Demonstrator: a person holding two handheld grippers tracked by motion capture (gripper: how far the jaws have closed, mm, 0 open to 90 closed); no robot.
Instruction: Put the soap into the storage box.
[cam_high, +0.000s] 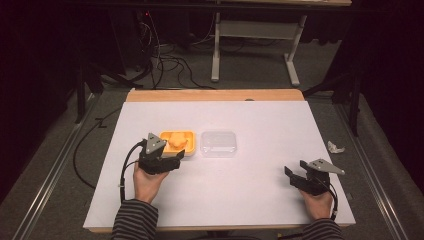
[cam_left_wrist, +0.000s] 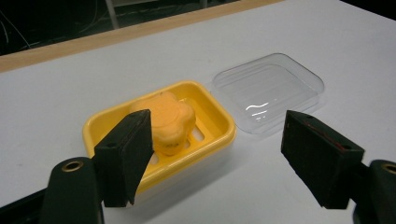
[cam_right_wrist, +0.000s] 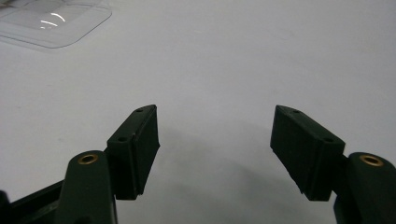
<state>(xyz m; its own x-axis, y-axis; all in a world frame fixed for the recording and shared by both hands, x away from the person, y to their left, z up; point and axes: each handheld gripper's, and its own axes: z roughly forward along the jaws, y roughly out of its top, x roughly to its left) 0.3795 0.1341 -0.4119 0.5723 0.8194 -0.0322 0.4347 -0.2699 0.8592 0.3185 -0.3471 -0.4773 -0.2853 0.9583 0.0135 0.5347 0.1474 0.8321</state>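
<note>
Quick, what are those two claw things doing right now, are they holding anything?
Left gripper: open, holding nothing, jaws spread just in front of the yellow soap dish.
Right gripper: open, holding nothing, over bare white table.

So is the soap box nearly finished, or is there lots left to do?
Done: the orange soap sits inside the yellow soap dish, and the clear lid lies off, right beside it on the white table.
In hand: the left gripper hovers open at the dish, gripping nothing.
Left: it probably still has to take hold of something; the right gripper waits open, far from both.
</note>
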